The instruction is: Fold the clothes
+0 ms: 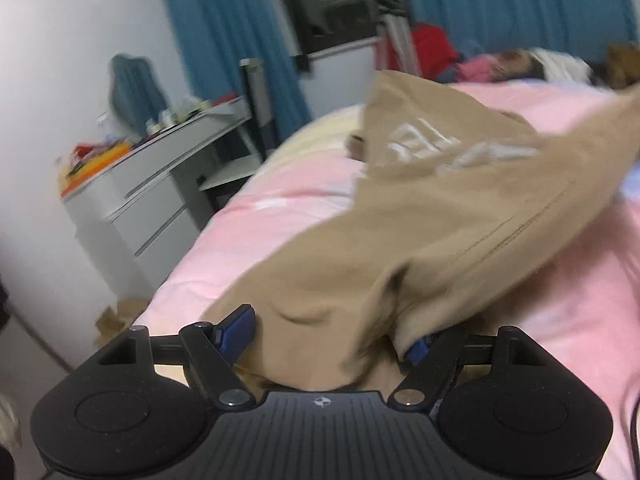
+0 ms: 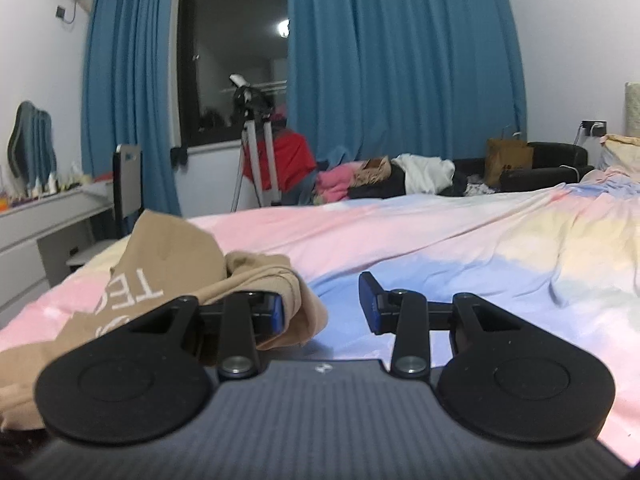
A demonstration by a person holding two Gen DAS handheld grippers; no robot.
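Currently tan shirt [image 1: 420, 216] is lying on the bed [image 1: 280, 216], running toward 1 o'clock from the wide left gripper [image 1: 332, 336], fabric bunched between its jaws, grip unclear; right gripper [image 2: 324, 308] is sitting half-open, shirt at 10 o'clock brushing one pad.

Even, soft indoor light fills both fisheye views, a lamp glare [image 2: 284, 28] reflects in the dark window [image 2: 232, 52], and the left view is motion-blurred with bowed edges.

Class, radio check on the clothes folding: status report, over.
Left hand-held gripper wide open, tan shirt bunched between the fingers. Right hand-held gripper open, shirt edge draped over its left finger, not pinched. Shirt crumpled on pastel bedspread. Nothing blocking.
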